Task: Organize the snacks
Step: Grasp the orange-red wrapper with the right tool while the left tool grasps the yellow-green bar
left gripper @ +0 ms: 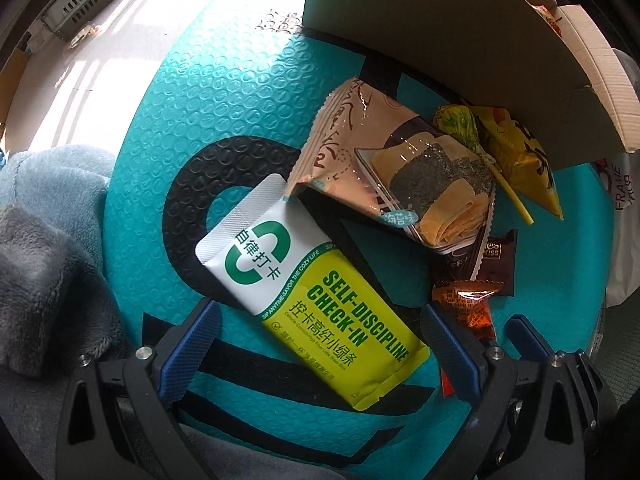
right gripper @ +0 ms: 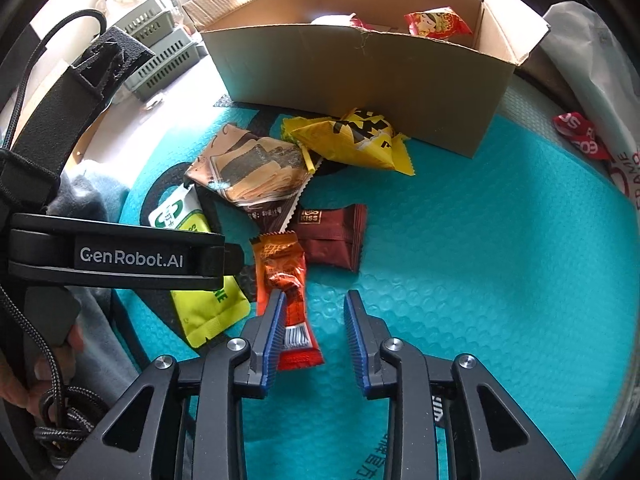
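A: Where are the snacks?
B: The green-and-white drink sachet (left gripper: 308,292) lies on the teal mat (right gripper: 480,240) between the gaping left gripper (left gripper: 320,344) fingers; the orange candy wrapper (right gripper: 286,292) touches the open right gripper (right gripper: 316,336), cardboard box (right gripper: 360,76) far behind

I am working over a teal mat (right gripper: 500,208) with a dimpled, bubbly surface and broad black markings — it is covering most of what I see. Strong light is falling across the pale floor (left gripper: 132,36) beyond its far edge, washing it almost white. Grey slatted crates (right gripper: 164,52) are sitting out there, and soft grey-blue fabric (left gripper: 48,240) is bunching up at the mat's left side.
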Demonstrator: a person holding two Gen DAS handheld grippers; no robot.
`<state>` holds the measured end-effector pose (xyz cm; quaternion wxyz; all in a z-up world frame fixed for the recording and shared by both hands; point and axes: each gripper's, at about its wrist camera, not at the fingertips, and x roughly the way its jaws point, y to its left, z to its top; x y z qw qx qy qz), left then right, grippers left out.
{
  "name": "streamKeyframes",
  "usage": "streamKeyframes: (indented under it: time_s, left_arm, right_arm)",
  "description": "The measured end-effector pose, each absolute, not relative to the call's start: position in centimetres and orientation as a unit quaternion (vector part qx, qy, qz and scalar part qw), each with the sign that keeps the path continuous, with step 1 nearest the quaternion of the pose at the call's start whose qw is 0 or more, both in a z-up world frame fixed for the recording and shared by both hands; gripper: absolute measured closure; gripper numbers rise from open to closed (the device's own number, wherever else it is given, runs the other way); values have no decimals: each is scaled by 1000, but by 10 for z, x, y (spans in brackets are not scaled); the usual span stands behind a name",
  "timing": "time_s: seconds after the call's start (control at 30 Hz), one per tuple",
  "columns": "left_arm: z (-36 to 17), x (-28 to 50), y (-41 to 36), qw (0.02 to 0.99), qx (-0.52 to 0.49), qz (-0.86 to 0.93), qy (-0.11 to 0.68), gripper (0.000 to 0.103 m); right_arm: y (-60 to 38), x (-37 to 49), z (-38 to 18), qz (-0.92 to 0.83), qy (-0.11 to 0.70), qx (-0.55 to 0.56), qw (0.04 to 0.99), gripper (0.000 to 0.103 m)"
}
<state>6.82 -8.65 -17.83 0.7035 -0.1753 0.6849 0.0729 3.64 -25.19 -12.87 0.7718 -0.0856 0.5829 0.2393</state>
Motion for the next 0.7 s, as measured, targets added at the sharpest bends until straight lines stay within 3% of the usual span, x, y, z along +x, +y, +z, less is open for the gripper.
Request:
streamKeyframes:
  time_s: [0.2,0.27,0.57,0.7]
  left_arm:
    - [-169,61,-94,721,-123,83,676,37]
    - [-162,63,-96,734,-105,70,667,55]
    - [-161,85,-139,747,-84,-34,658,59]
    - [-164,90,-131,740,-105,-40,663,59]
  right_arm:
    - [-259,31,-127,233,579,-89,776,73]
    - [-260,30,-128,233,579,-86,777,73]
    - [-264,28,-128,229,584,-70,775,72]
    - [-265,29,-126,232,583,-66,775,61]
